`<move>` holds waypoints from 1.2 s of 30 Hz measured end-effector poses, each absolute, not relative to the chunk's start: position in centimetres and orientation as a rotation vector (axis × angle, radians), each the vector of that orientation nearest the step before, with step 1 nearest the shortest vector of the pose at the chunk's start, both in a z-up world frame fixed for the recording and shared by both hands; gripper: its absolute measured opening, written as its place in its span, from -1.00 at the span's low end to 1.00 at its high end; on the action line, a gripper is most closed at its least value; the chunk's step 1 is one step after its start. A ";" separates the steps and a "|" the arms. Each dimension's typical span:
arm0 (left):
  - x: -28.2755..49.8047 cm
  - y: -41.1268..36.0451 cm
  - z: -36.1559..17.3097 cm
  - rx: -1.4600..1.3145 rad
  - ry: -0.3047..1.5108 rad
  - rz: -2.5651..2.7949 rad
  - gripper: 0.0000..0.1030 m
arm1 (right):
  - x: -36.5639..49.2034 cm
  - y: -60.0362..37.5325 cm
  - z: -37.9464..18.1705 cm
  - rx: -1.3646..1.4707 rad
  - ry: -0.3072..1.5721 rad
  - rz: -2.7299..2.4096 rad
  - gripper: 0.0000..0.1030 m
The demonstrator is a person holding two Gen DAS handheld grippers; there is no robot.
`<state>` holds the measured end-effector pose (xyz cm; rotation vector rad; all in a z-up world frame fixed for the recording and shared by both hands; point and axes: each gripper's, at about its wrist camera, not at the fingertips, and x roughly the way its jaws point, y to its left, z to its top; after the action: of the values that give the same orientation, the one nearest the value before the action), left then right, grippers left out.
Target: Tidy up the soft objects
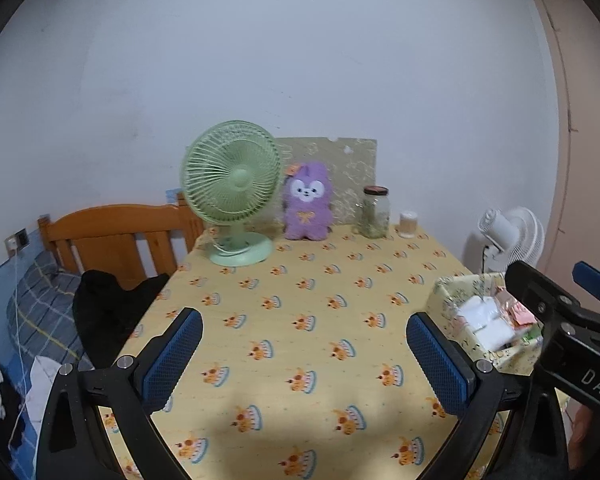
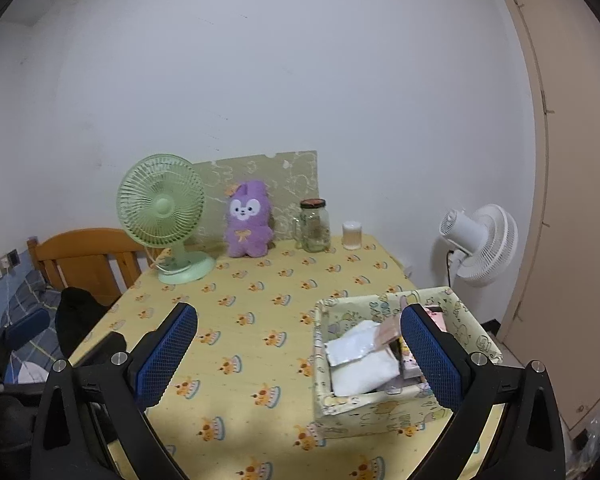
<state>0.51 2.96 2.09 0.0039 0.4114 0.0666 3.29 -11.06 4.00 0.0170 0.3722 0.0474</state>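
purple plush (image 2: 247,220), green fan (image 2: 162,216), yellow cake-print cloth (image 2: 260,280), blue fingers (image 2: 166,356)

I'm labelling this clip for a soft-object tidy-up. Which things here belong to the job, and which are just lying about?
Belongs to the job:
- purple plush toy
- patterned fabric box
- white soft packets inside it

Just lying about:
- green desk fan
- glass jar
- small white cup
- white floor fan

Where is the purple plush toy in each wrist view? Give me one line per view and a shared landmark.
Left wrist view: the purple plush toy stands upright just right of centre, at the table's far edge.
Right wrist view: it stands left of centre, at the same far edge.
Shared landmark: the green desk fan stands immediately to its left.
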 end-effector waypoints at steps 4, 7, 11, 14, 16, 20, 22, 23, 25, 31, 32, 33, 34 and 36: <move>0.1 4.0 2.2 -0.013 0.401 0.073 1.00 | 2.9 -10.6 4.3 0.017 0.369 0.059 0.99; -0.1 4.2 2.2 -0.016 0.398 0.073 1.00 | 2.8 -10.4 4.3 0.014 0.368 0.059 0.99; -0.1 4.3 2.1 -0.027 0.397 0.076 1.00 | 2.6 -10.3 4.3 0.011 0.365 0.055 0.99; -0.2 4.4 2.2 -0.029 0.395 0.078 1.00 | 2.5 -10.3 4.4 0.011 0.363 0.054 0.99; -0.3 4.4 2.2 -0.032 0.396 0.078 1.00 | 2.5 -10.4 4.4 0.009 0.361 0.054 0.99; -0.4 4.6 2.2 -0.040 0.392 0.083 1.00 | 2.4 -10.6 4.4 0.012 0.360 0.053 0.99; -0.5 4.6 2.3 -0.042 0.390 0.084 1.00 | 2.3 -10.7 4.5 0.014 0.360 0.052 0.99; -0.5 4.7 2.3 -0.043 0.389 0.084 1.00 | 2.3 -10.8 4.5 0.015 0.360 0.051 0.99; -0.6 4.7 2.2 -0.045 0.388 0.084 1.00 | 2.3 -10.8 4.5 0.014 0.359 0.049 0.99; -0.6 4.7 2.3 -0.048 0.392 0.080 1.00 | 2.2 -10.9 4.4 0.014 0.362 0.048 0.99; -0.7 4.6 2.3 -0.048 0.391 0.079 1.00 | 2.1 -10.9 4.4 0.014 0.361 0.047 0.99; -0.7 4.6 2.4 -0.050 0.389 0.077 1.00 | 2.1 -10.9 4.4 0.014 0.362 0.048 0.99; -0.7 4.6 2.4 -0.051 0.389 0.074 1.00 | 2.1 -11.0 4.4 0.014 0.362 0.047 0.99; -0.8 4.5 2.4 -0.050 0.385 0.074 1.00 | 2.1 -11.0 4.4 0.015 0.363 0.047 0.99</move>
<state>-0.79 4.49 2.44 -0.0497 0.3852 0.0744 2.10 -10.96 4.42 0.0147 0.3626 0.0472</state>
